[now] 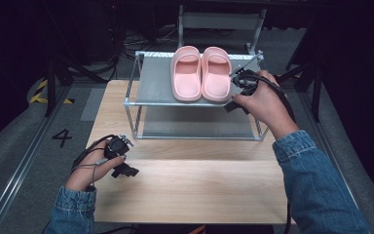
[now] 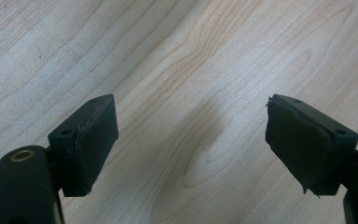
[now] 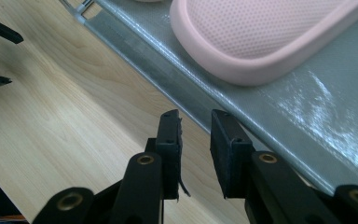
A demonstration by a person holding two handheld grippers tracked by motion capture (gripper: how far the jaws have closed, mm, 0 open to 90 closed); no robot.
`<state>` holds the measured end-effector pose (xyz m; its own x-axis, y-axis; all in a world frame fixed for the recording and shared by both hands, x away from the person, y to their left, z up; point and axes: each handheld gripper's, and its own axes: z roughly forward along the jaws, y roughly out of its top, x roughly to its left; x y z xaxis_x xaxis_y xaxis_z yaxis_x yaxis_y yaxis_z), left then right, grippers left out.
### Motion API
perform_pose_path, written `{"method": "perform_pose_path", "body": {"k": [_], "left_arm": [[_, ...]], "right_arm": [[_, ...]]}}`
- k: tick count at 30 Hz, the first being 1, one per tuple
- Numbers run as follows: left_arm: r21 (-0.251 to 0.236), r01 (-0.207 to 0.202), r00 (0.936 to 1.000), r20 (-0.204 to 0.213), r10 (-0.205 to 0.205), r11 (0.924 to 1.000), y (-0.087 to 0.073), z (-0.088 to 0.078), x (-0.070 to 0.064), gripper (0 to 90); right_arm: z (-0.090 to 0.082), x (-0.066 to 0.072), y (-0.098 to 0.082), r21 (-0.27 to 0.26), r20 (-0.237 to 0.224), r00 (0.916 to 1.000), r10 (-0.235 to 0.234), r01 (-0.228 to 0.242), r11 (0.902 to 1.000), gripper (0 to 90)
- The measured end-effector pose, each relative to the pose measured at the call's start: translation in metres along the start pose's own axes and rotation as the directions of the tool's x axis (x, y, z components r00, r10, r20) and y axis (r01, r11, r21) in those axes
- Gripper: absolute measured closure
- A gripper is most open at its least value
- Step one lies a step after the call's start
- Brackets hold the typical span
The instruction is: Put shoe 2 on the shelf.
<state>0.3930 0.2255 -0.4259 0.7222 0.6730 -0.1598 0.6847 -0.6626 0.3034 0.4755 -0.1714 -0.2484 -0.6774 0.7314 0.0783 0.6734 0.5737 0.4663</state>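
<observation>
Pair of pink moulded foam slippers (image 1: 201, 73) sits upper centre on the grey metal shelf (image 1: 156, 83), heels near its front edge. Right gripper (image 3: 196, 154) slightly parted, empty, beside that edge. Left gripper (image 2: 191, 140) wide open over bare wooden table (image 1: 190, 185).

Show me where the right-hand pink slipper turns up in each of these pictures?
High view: the right pink slipper sits on the shelf's top tier, upper centre, beside its twin.
Right gripper view: its rounded edge fills the top right.
Left gripper view: bare wooden table instead.
Shared landmark: the shelf's front metal rail.
</observation>
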Motion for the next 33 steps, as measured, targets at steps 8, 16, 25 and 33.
{"method": "perform_pose_path", "body": {"k": [8, 16, 25, 33], "left_arm": [[-0.007, 0.009, 0.9999, -0.005, -0.009, 0.9999, -0.006, -0.004, 0.001, 17.8], [-0.029, 0.017, 0.9995, -0.025, -0.017, 0.9995, -0.012, -0.011, 0.002, 17.8], [-0.025, 0.028, 0.9991, -0.032, -0.029, 0.9993, -0.023, -0.01, 0.004, 17.9], [-0.024, 0.038, 0.9985, -0.038, -0.039, 0.999, -0.024, -0.01, 0.004, 17.9]], "right_arm": [[-0.018, -0.007, -0.02, -0.041, 0.0, 0.9998, 0.02, -0.02, 0.9989, 72.2], [-0.03, -0.014, -0.038, -0.058, 0.021, 0.999, 0.039, -0.038, 0.9976, 69.9], [-0.035, -0.021, -0.068, -0.048, 0.044, 0.9973, 0.059, -0.057, 0.9972, 63.4], [-0.02, -0.037, -0.11, -0.037, 0.059, 0.9949, 0.082, -0.08, 0.9961, 50.9]]}}
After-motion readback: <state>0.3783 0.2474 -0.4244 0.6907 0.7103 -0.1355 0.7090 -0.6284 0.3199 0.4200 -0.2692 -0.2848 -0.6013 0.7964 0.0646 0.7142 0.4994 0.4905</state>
